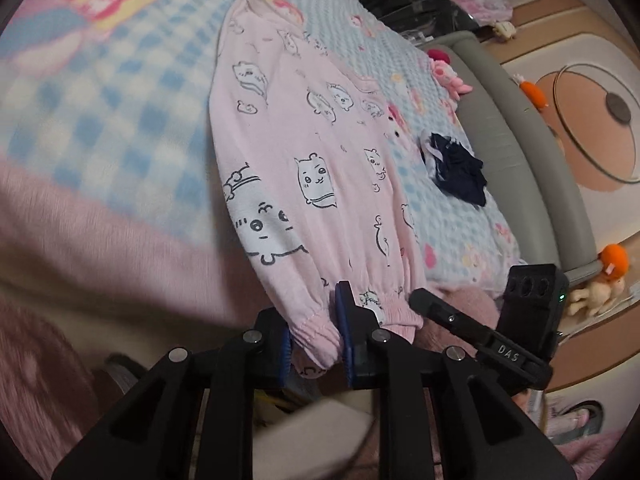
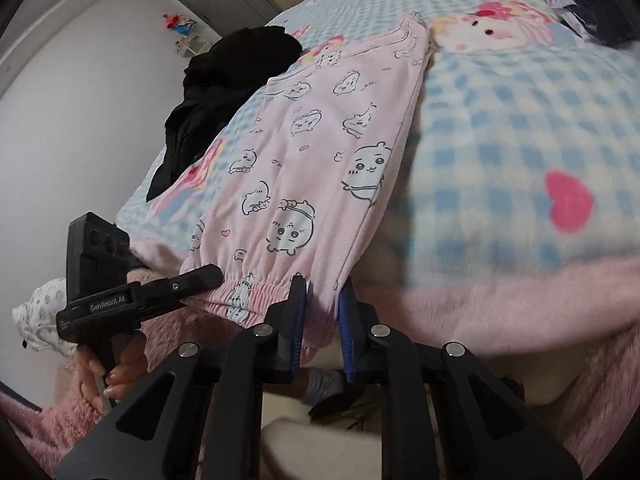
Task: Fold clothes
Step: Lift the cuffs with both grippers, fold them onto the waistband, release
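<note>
Pink pyjama trousers (image 1: 320, 152) printed with cartoon animals lie stretched across the bed, legs pointing away. My left gripper (image 1: 316, 336) is shut on the left end of their elastic waistband at the bed's near edge. My right gripper (image 2: 322, 312) is shut on the right end of the same waistband (image 2: 256, 292). The trousers (image 2: 320, 152) hang taut between the bed and both grippers. In the left wrist view the right gripper (image 1: 460, 320) shows close by on the right. In the right wrist view the left gripper (image 2: 160, 292) shows on the left, with a hand (image 2: 112, 368) on its grip.
A blue checked blanket (image 1: 120, 120) covers the bed, with a fluffy pink border (image 2: 500, 312) at the near edge. A dark navy garment (image 1: 456, 168) lies right of the trousers and a black garment (image 2: 224, 92) left of them. A grey bed frame (image 1: 512, 128) and plush toys (image 1: 604, 276) are on the right.
</note>
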Demonstrator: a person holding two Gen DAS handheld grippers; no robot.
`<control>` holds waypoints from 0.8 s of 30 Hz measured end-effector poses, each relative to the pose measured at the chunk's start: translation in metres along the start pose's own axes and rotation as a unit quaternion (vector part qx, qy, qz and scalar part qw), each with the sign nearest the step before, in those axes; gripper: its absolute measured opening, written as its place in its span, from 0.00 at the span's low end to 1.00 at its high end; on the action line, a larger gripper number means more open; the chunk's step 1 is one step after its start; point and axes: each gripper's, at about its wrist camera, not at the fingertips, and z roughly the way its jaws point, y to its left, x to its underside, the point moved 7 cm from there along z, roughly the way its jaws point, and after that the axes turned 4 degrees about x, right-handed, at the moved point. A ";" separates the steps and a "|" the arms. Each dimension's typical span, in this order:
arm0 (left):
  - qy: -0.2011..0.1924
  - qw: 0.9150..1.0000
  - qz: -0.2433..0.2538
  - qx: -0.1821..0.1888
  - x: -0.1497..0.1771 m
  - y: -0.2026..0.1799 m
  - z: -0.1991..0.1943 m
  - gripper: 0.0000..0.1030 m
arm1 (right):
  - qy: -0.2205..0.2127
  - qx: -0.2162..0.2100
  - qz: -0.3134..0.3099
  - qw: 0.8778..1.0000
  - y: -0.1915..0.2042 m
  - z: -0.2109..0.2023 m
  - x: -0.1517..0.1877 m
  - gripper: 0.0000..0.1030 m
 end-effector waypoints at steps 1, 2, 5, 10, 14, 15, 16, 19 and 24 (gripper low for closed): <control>0.005 1.000 -0.002 0.002 0.004 0.000 0.000 0.19 | 0.005 -0.005 0.003 1.000 0.001 -0.002 0.007 0.14; 0.008 1.000 -0.002 0.004 0.007 -0.001 0.000 0.19 | 0.008 -0.009 0.007 1.000 0.000 -0.005 0.013 0.14; 0.010 1.000 0.007 0.012 0.006 -0.006 0.000 0.19 | 0.005 -0.012 0.022 1.000 -0.005 -0.010 0.015 0.14; 0.001 0.999 0.042 0.033 -0.013 -0.030 -0.008 0.19 | -0.028 -0.018 0.018 0.999 0.006 -0.018 -0.012 0.14; -0.006 0.997 0.053 0.054 -0.056 -0.047 -0.005 0.20 | -0.042 -0.027 -0.009 0.999 0.021 -0.016 -0.054 0.14; -0.010 0.997 0.055 0.054 -0.073 -0.050 -0.001 0.20 | -0.046 -0.028 -0.016 0.998 0.025 -0.014 -0.067 0.14; -0.017 0.997 0.057 0.050 -0.092 -0.051 0.003 0.20 | -0.054 -0.026 -0.013 0.998 0.026 -0.010 -0.085 0.14; -0.038 0.997 0.060 0.015 -0.146 -0.044 0.020 0.26 | -0.079 -0.021 0.002 0.997 0.023 0.007 -0.142 0.16; -0.059 0.998 0.018 0.002 -0.195 -0.006 0.030 0.48 | -0.076 0.041 0.040 0.995 -0.009 0.042 -0.195 0.29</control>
